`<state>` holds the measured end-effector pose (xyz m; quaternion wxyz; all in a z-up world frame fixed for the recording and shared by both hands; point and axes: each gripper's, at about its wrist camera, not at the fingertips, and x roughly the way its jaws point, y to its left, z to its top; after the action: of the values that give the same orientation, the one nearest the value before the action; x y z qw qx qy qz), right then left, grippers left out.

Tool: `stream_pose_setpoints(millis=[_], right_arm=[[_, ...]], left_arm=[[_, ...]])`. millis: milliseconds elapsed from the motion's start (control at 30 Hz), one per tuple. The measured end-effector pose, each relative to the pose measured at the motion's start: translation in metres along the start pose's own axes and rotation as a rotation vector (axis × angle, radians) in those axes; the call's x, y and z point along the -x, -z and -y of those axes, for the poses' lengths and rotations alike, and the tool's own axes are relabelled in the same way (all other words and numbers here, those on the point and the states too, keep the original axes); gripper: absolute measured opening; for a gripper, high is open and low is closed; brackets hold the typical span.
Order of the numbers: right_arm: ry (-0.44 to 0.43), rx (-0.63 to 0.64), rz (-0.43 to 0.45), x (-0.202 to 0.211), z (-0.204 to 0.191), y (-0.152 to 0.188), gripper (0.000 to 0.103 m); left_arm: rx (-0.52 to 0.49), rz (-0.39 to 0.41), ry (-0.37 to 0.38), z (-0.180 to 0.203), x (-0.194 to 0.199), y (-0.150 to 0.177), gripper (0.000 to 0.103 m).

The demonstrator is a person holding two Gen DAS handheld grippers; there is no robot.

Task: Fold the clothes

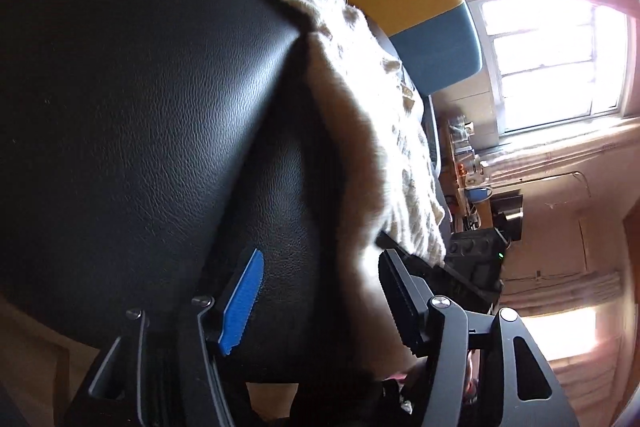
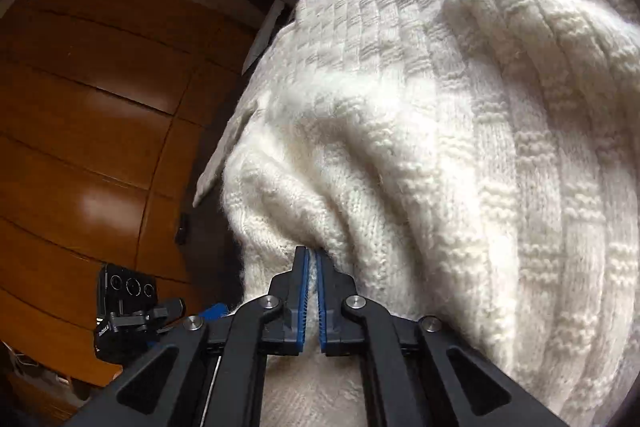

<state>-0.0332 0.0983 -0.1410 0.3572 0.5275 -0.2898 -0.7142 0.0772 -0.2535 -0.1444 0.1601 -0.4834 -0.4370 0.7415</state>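
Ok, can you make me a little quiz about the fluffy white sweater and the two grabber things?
1. True or false: the right hand-held gripper is pinching a fold of the white sweater.
2. Multiple choice: the left hand-held gripper is A) shut on the sweater, B) open, with nothing held, C) holding a blue cup.
3. Fill in: the sweater hangs over the edge of a black ____ surface.

Key
1. True: its blue pads are shut on the knit.
2. B: its fingers stand wide apart, next to the sweater's edge.
3. Leather-look. It is grainy and shiny; I cannot tell what piece of furniture it is.
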Motion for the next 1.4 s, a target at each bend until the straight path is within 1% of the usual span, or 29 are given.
stream_pose_setpoints(millis=[100,233,267,333,367,400,467,533,567,600,633,667,700,733,767,833,900,933,1000,1100,1133,1200,1233,1300,1333,1367,1400], right_arm=[[-0.032,-0.037,0.004,0.007,0.008,0.000,0.001],[-0.167,-0.163,0.016,0.010,0.027,0.000,0.000],[-0.197,-0.198,0.021,0.013,0.031,0.001,0.000],[-0.227,-0.235,0.023,0.017,0.035,0.005,0.000],[-0.216,-0.226,0.019,0.017,0.034,0.006,0.000],[-0.203,-0.215,0.014,0.017,0.032,0.007,0.000],[-0.168,-0.180,0.005,0.016,0.025,0.009,0.000],[-0.127,-0.141,-0.004,0.018,0.015,0.011,0.008],[-0.099,-0.115,-0.007,0.021,0.009,0.012,0.012],[-0.072,-0.087,-0.012,0.025,0.003,0.014,0.022],[-0.044,-0.057,-0.019,0.029,-0.005,0.018,0.026],[-0.006,-0.019,-0.027,0.034,-0.012,0.022,0.027],[0.047,0.035,-0.034,0.039,-0.019,0.027,0.032],[0.081,0.099,-0.034,0.045,-0.027,0.033,0.035],[0.101,0.153,-0.028,0.050,-0.035,0.040,0.035],[0.130,0.239,-0.002,0.061,-0.050,0.053,0.041],[0.147,0.302,0.050,0.073,-0.065,0.063,0.043],[0.154,0.320,0.063,0.074,-0.070,0.064,0.048],[0.179,0.354,0.061,0.066,-0.080,0.060,0.053],[0.283,0.380,0.053,0.045,-0.076,0.050,0.053],[0.312,0.366,0.057,0.040,-0.069,0.046,0.053],[0.333,0.265,0.081,0.038,-0.043,0.035,0.051],[0.307,0.202,0.093,0.041,-0.029,0.030,0.051],[0.130,0.028,0.116,0.055,0.002,0.024,0.047],[0.043,-0.061,0.128,0.061,0.020,0.023,0.038],[-0.027,-0.139,0.140,0.067,0.036,0.024,0.031],[-0.092,-0.207,0.147,0.070,0.051,0.024,0.020]], left_arm=[[0.021,-0.013,0.046,0.002,-0.011,0.001,0.062],[0.074,-0.036,0.146,0.010,-0.026,-0.003,0.062],[0.087,-0.045,0.160,0.013,-0.032,-0.003,0.063],[0.120,-0.076,0.177,0.017,-0.049,-0.003,0.068],[0.128,-0.085,0.173,0.020,-0.057,-0.003,0.071],[0.124,-0.085,0.161,0.025,-0.062,-0.004,0.071],[0.102,-0.102,0.165,0.036,-0.072,-0.004,0.073],[0.082,-0.098,0.134,0.043,-0.076,-0.004,0.071],[0.074,-0.093,0.112,0.047,-0.078,-0.003,0.060],[0.065,-0.087,0.090,0.050,-0.079,-0.003,0.034],[0.061,-0.082,0.080,0.052,-0.079,-0.003,0.019],[0.061,-0.076,0.080,0.053,-0.078,-0.004,0.012],[0.050,-0.066,0.084,0.056,-0.075,-0.005,0.012],[0.030,-0.051,0.090,0.060,-0.071,-0.005,0.012],[0.011,-0.049,0.089,0.065,-0.071,-0.007,0.012],[-0.029,-0.069,0.073,0.079,-0.078,-0.011,0.012],[-0.068,-0.088,0.057,0.093,-0.085,-0.015,0.012],[-0.087,-0.097,0.049,0.100,-0.088,-0.017,0.012],[-0.126,-0.116,0.032,0.114,-0.094,-0.021,0.012],[-0.183,-0.146,0.005,0.134,-0.107,-0.026,0.012],[-0.199,-0.157,-0.009,0.139,-0.115,-0.028,0.012],[-0.214,-0.199,-0.009,0.146,-0.132,-0.030,0.012],[-0.209,-0.221,-0.005,0.147,-0.140,-0.030,0.012],[-0.167,-0.231,0.046,0.147,-0.143,-0.030,0.014],[-0.146,-0.217,0.075,0.144,-0.138,-0.032,0.016],[-0.126,-0.189,0.102,0.139,-0.127,-0.035,0.023],[-0.102,-0.162,0.114,0.131,-0.117,-0.038,0.036]])
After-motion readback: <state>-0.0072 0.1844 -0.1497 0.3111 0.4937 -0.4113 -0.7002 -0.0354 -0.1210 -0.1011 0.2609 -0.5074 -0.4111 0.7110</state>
